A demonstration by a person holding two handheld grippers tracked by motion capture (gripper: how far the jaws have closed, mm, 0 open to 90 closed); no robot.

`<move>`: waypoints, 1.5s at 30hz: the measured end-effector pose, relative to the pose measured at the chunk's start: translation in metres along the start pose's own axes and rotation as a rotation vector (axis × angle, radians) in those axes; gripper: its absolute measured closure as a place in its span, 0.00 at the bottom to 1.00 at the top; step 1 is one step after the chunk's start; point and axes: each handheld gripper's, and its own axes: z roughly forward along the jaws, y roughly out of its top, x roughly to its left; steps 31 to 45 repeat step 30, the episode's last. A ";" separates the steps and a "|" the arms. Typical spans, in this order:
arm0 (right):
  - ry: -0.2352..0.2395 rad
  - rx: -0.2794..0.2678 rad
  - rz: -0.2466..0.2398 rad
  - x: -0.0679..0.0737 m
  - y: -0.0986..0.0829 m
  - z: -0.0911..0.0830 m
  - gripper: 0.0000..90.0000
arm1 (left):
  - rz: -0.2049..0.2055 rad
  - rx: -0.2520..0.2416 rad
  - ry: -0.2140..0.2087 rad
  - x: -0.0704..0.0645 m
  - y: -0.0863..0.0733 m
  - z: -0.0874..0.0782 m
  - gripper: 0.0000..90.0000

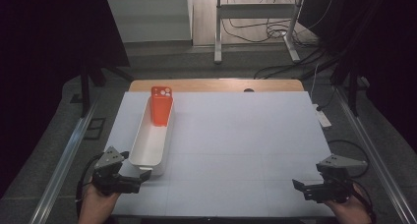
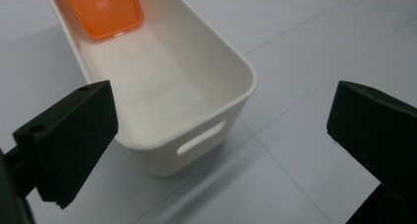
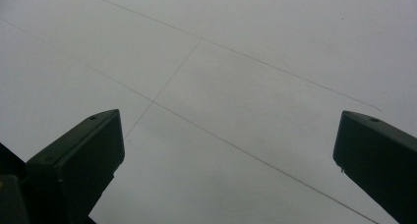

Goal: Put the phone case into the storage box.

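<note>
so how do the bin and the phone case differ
The bin is white, the phone case orange. The bin is long and lies flat on the table; the phone case is much shorter and leans tilted against the bin's far end. The bin is an open container; the phone case sits inside it. Both lie on the table's left side, nearer the left gripper.

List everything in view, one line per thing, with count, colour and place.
phone case: one, orange, leaning at the far end inside the bin.
bin: one, white, long, on the left part of the table.
table cover: one, pale grey-white, over the wooden table.
metal frame: one, grey, on the floor beyond the table.
left gripper: one, black, open, just short of the bin's near end.
right gripper: one, black, open, at the near right of the table.
</note>
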 end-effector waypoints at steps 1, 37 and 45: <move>0.000 0.000 0.000 0.000 0.000 0.000 0.00 | -0.001 0.001 0.005 0.000 -0.002 -0.001 0.00; -0.006 0.015 -0.008 0.001 0.000 0.001 0.00 | -0.030 0.041 0.058 -0.005 -0.025 -0.013 0.00; -0.006 0.015 -0.008 0.001 0.000 0.001 0.00 | -0.030 0.041 0.058 -0.005 -0.025 -0.013 0.00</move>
